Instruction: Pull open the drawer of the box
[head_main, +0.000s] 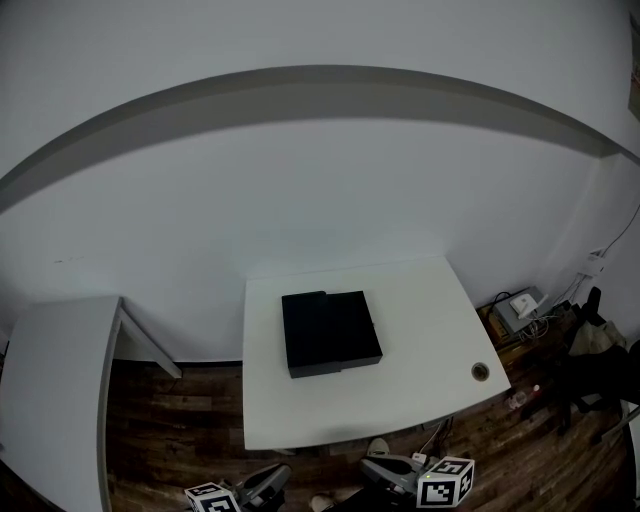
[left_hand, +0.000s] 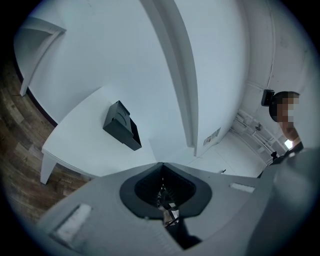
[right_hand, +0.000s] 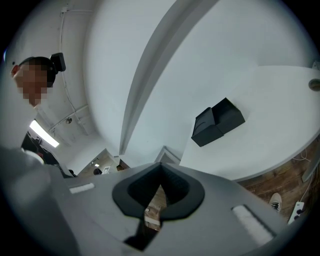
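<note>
A flat black box (head_main: 330, 332) lies in the middle of the white table (head_main: 420, 300); its drawer looks pushed in. The box also shows in the left gripper view (left_hand: 121, 126) and in the right gripper view (right_hand: 218, 121), far from both sets of jaws. At the bottom edge of the head view, below the table's near edge, my left gripper (head_main: 268, 481) and right gripper (head_main: 388, 468) hang well short of the box. In each gripper view the two grey jaws meet at their tips with nothing between them, left gripper (left_hand: 161, 164) and right gripper (right_hand: 161, 164) alike.
A second white table (head_main: 60, 380) stands at the left over a dark wooden floor (head_main: 180, 420). A round cable hole (head_main: 480, 371) sits near the table's right front corner. Cables and a grey device (head_main: 518, 308) lie on the floor at right.
</note>
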